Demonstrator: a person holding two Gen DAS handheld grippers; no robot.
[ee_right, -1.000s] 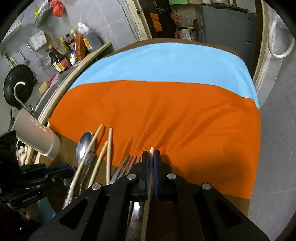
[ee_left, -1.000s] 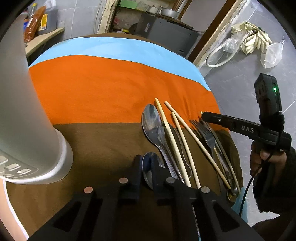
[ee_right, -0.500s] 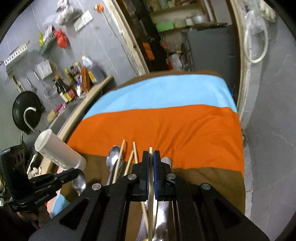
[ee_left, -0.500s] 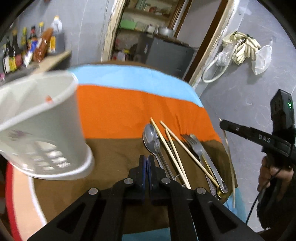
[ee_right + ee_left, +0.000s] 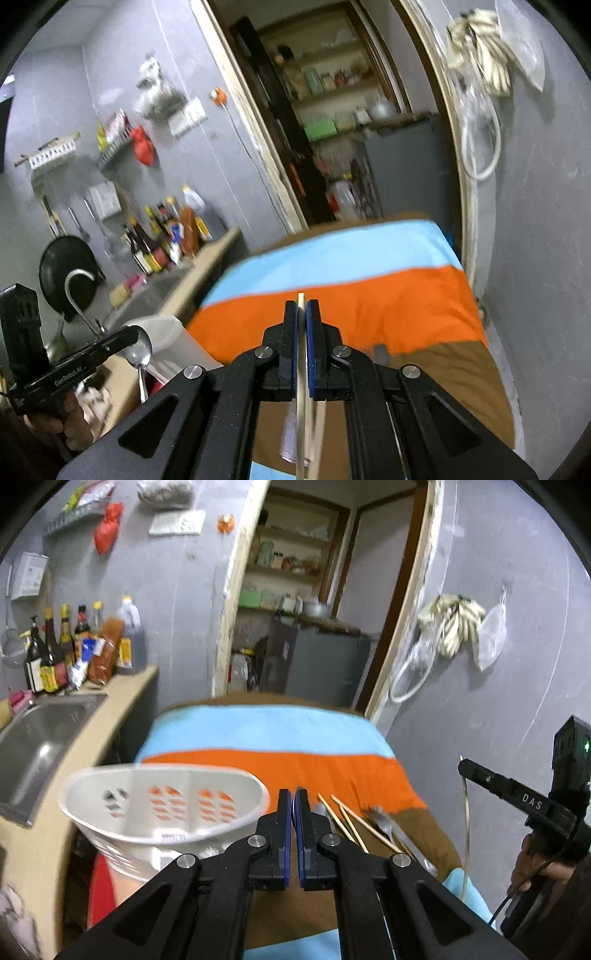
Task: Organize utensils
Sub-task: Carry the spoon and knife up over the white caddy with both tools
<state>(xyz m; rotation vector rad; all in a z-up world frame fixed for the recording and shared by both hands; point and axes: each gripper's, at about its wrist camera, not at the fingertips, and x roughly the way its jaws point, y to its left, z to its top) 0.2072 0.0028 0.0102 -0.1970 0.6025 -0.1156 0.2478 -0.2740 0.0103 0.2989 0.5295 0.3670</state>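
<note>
- A steel spoon [image 5: 140,356] is clamped in the left gripper [image 5: 131,338], lower left of frame.
- A pale wooden chopstick [image 5: 301,369] is clamped in the right gripper [image 5: 301,314], bottom centre.
- A white perforated plastic utensil holder [image 5: 162,808] is seen lower left.

forks [image 5: 384,821] blurred, chopstick [image 5: 302,424] cut off — frame bottom

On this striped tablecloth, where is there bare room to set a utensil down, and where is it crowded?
The orange band and light blue band are bare from edge to edge. The brown band's right part is bare too. It is crowded near the front: the white utensil holder at left, then chopsticks and forks beside it.
</note>
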